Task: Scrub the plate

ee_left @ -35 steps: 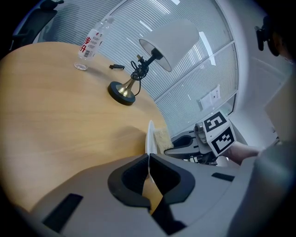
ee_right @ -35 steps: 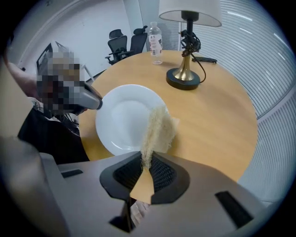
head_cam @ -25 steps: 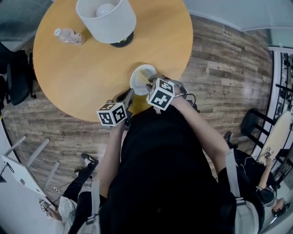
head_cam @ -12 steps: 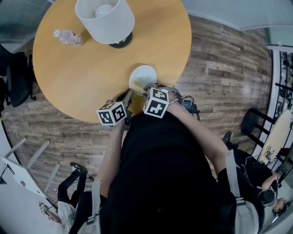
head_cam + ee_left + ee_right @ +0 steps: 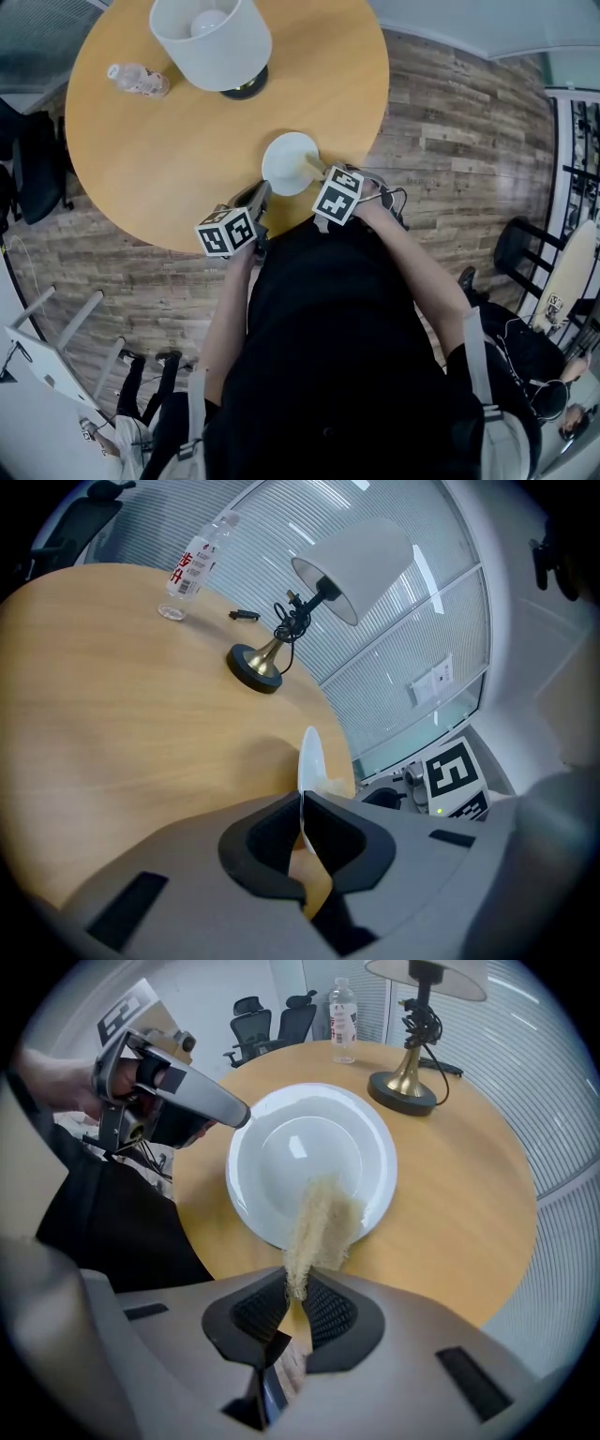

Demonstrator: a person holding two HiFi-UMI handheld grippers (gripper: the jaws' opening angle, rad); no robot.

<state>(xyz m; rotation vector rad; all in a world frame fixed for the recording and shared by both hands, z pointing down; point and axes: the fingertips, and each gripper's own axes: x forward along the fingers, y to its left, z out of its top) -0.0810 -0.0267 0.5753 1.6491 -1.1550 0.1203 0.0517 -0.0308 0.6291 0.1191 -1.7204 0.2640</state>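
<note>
While one scrubber (image 5: 319, 1227) meets one plate (image 5: 286, 159), one lamp (image 5: 211, 42), one bottle (image 5: 137, 79) stand.

The right gripper (image 5: 322, 174) has shifted. A second ago its marker cube hung over the near half of the plate (image 5: 284, 165). It then drew back toward the person's chest, and now it has swung out to the plate's right edge. With it went the tan scrubbing pad (image 5: 314, 162) it grips (a frayed, fibrous thing). The pad lay over the plate's middle before and now reaches in from the right rim. The white hollow of the plate, half covered earlier, is now almost wholly open to view. Down at the lower left, a bystander's legs (image 5: 141, 367) have stepped further from the table (image 5: 141, 159).
</note>
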